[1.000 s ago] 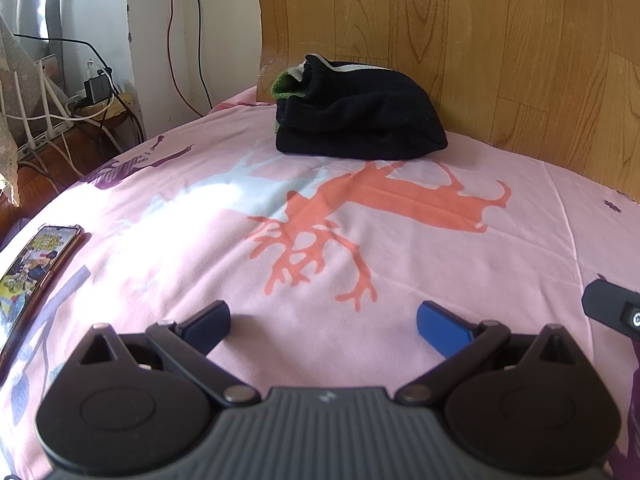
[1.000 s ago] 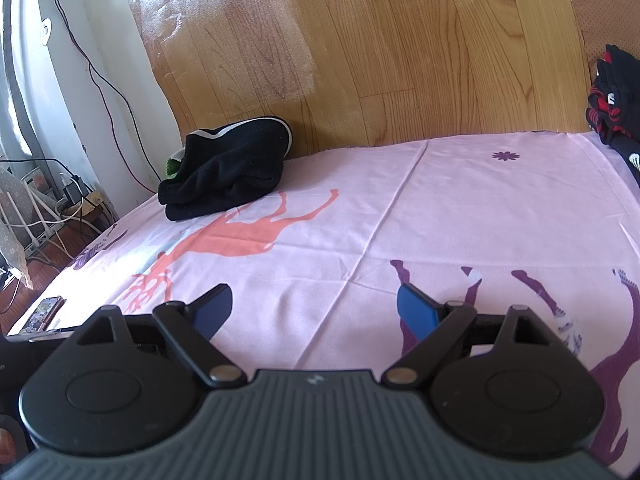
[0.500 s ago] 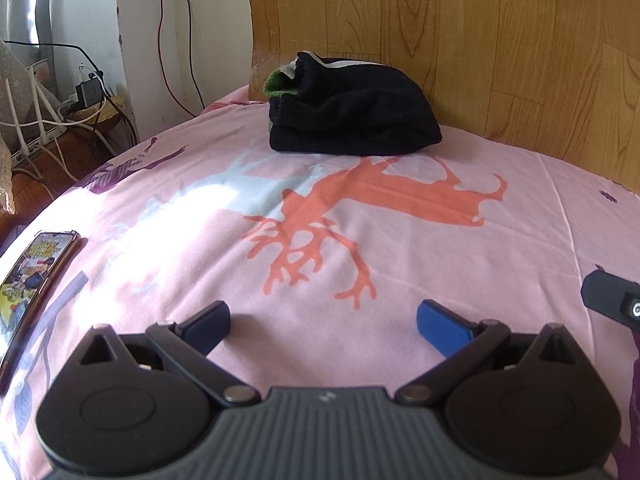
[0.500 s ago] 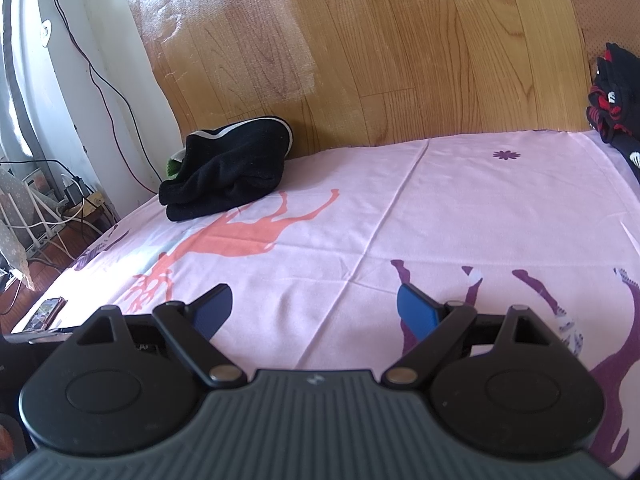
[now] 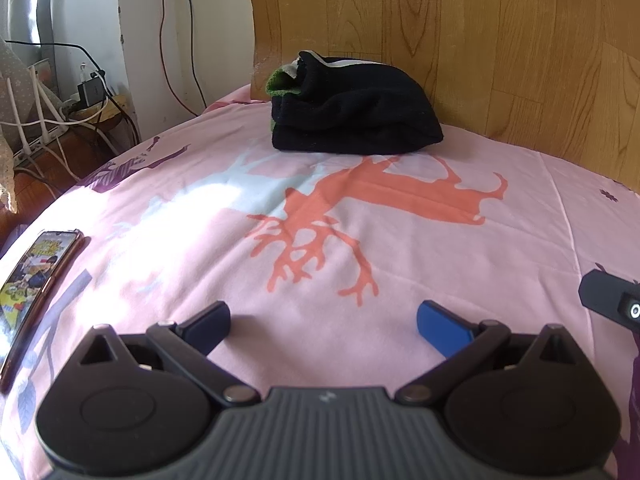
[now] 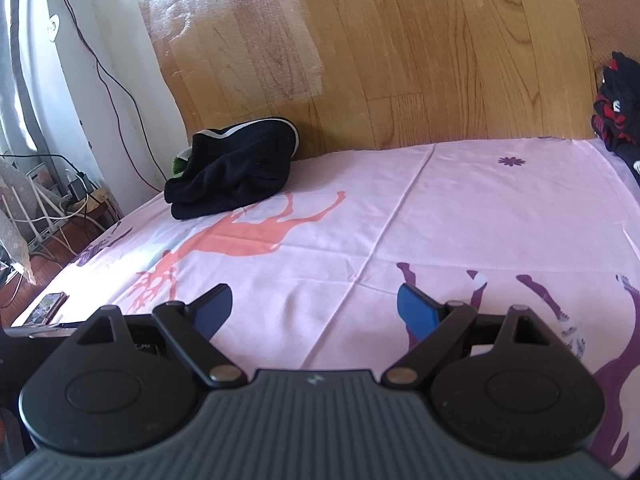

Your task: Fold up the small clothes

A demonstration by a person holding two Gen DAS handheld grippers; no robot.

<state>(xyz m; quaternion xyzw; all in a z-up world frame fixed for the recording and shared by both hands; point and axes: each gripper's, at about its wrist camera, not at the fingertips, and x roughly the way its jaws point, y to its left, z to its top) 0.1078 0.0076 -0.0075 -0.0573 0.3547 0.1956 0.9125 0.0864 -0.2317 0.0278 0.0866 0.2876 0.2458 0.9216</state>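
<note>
Folded black garment stack (image 5: 352, 120) parked against the wooden headboard (image 5: 480, 40) — done pile, out of the way; left hand-held gripper (image 5: 323, 326) and right hand-held gripper (image 6: 314, 308) both wide, empty, over bare pink sheet (image 5: 400, 248); unfolded dark clothes (image 6: 618, 100) at the headboard's right end — likely next.

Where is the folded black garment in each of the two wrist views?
Left wrist view: the folded black garment lies upper centre, against the wooden board.
Right wrist view: the same garment lies left of centre, at the board's foot.
Shared landmark: the orange deer print on the pink sheet, just in front of it.
</note>
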